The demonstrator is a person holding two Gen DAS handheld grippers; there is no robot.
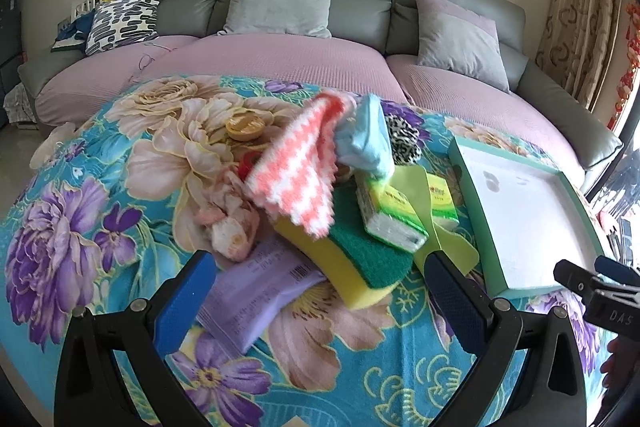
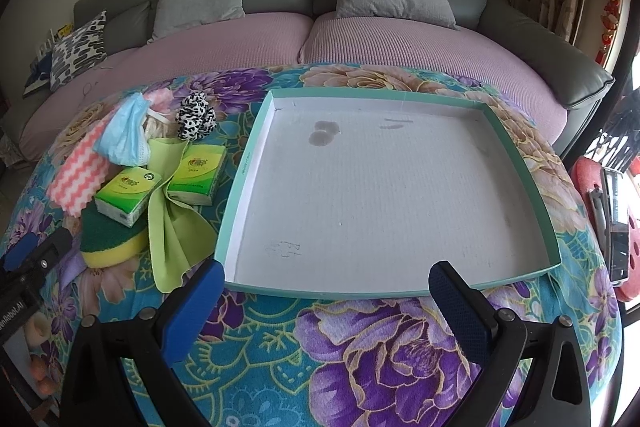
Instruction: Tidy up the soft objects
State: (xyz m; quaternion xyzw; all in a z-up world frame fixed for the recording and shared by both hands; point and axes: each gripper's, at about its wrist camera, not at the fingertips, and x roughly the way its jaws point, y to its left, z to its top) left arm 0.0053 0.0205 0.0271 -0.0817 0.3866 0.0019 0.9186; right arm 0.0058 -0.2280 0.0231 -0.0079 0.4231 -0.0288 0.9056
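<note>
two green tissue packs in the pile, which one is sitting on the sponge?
The tissue pack farther from the tray: its end rests on the sponge. The other tissue pack lies on the green cloth, beside the tray.

Pink-and-white cloth [image 1: 294, 163] hides part of the sponge [image 1: 360, 267].

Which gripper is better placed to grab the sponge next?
Left, probably. The left gripper is open with the sponge right ahead of its jaws; the right gripper faces the empty tray.
</note>
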